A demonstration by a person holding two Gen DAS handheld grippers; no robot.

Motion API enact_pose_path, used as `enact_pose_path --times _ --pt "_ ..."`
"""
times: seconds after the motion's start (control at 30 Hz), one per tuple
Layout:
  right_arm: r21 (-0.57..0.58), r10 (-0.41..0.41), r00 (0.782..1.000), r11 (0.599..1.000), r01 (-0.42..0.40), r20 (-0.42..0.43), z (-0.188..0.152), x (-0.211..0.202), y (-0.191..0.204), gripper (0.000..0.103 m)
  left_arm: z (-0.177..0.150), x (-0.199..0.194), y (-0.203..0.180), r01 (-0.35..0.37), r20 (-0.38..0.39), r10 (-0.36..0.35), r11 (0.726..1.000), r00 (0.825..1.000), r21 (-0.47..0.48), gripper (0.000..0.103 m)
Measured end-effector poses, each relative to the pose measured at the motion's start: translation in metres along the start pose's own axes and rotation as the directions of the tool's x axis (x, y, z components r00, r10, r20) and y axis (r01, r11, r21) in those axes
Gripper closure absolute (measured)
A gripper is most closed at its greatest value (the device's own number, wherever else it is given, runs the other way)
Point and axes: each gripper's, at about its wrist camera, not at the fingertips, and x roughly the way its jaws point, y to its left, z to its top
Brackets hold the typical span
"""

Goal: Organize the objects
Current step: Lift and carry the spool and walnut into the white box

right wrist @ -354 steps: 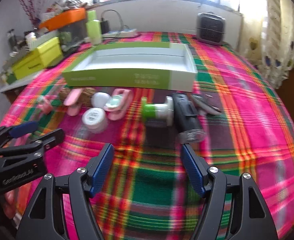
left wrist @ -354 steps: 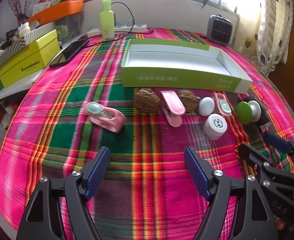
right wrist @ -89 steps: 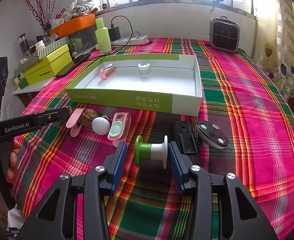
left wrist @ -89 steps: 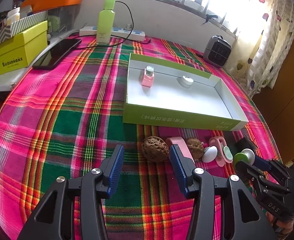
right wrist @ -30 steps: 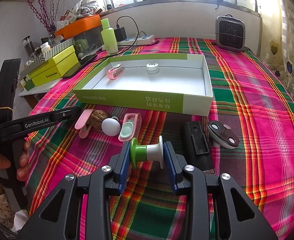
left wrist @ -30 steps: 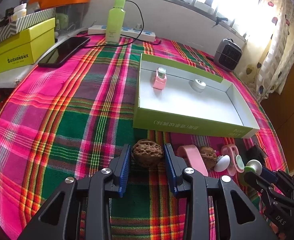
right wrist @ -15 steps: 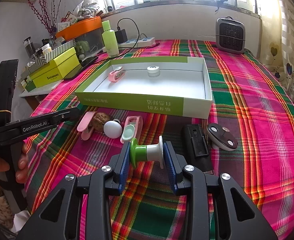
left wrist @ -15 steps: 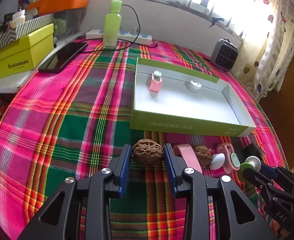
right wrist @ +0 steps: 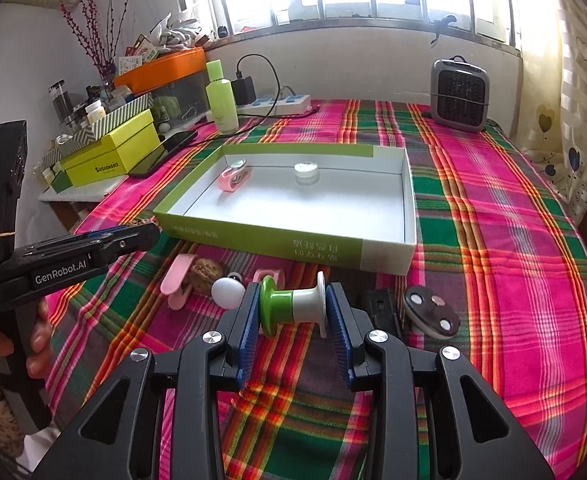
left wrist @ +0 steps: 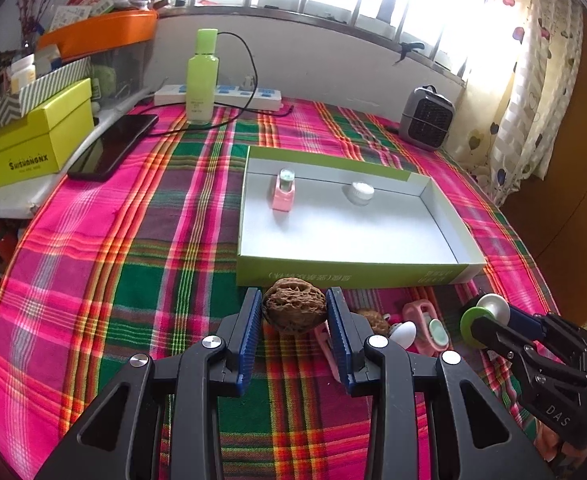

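Gripping a walnut (left wrist: 294, 311) in the left gripper (left wrist: 294, 322), clamping a green-and-white spool (right wrist: 292, 306) in the right gripper (right wrist: 292, 318).

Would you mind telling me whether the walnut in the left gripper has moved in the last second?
Yes. The walnut, clamped in the left gripper, has risen: it now overlaps the front wall of the green box, where it earlier sat below that wall.

A brown wrinkled walnut (left wrist: 294, 310) sits clamped between blue jaws, lifted before the green tray (left wrist: 349, 274); a green-and-white spool (right wrist: 292, 306) lies sideways, gripped at both ends; inside the tray, a pink clip (left wrist: 283, 194) and a white cap (left wrist: 360, 192); on the table, a second walnut (right wrist: 206, 274), white egg (right wrist: 228, 291), pink clips.
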Motion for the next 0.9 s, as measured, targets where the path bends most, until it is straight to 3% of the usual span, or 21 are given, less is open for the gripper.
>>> enact_pose_path --times 0.57,0.9 --pt "0.0 -0.011 1.0 1.0 0.011 0.015 0.041 0.018 -0.01 0.069 0.037 0.017 -0.021 0.046 0.006 -0.046 0.998 0.999 0.047 0.072" --pt "0.018 -0.038 0.999 0.999 0.038 -0.01 0.07 0.046 -0.028 0.069 0.063 0.048 -0.031 0.025 -0.006 -0.025 0.996 1.0 0.084 0.072"
